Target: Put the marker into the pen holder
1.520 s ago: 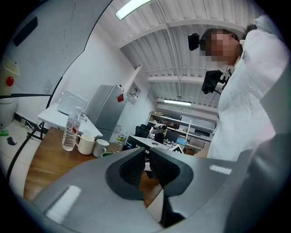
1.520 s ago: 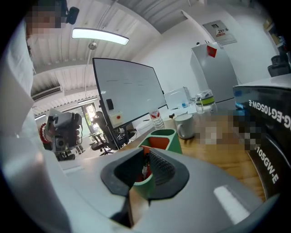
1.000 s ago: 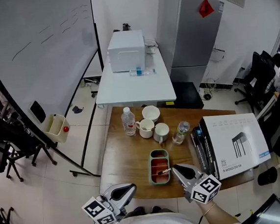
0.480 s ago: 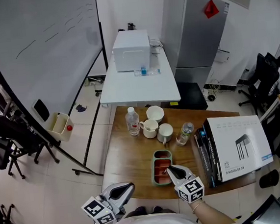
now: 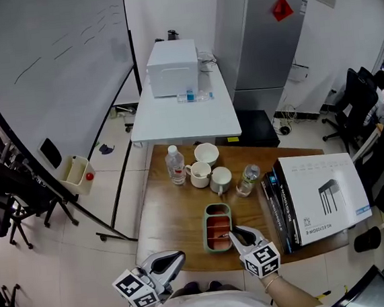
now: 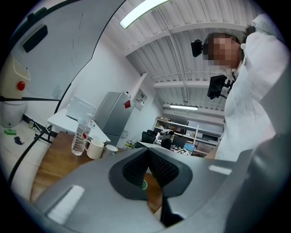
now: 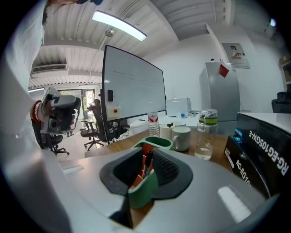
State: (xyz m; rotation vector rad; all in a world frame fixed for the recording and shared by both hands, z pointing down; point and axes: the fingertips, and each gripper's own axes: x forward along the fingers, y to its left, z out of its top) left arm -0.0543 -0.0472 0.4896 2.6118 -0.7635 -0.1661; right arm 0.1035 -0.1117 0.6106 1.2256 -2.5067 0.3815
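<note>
The right gripper sits low over the green pen holder. Its jaws have just been opening, and the black marker stands loose between them with its lower end down in a compartment. The left gripper is closed on nothing at the near edge of the table. The marker may be leaning on one pad, so a sideways pull-away could tip it out or catch the holder's rim and shift it.

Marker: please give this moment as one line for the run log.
right tongs: have just been opening | marker: between them, lower end in pen holder | left tongs: shut, empty
</note>
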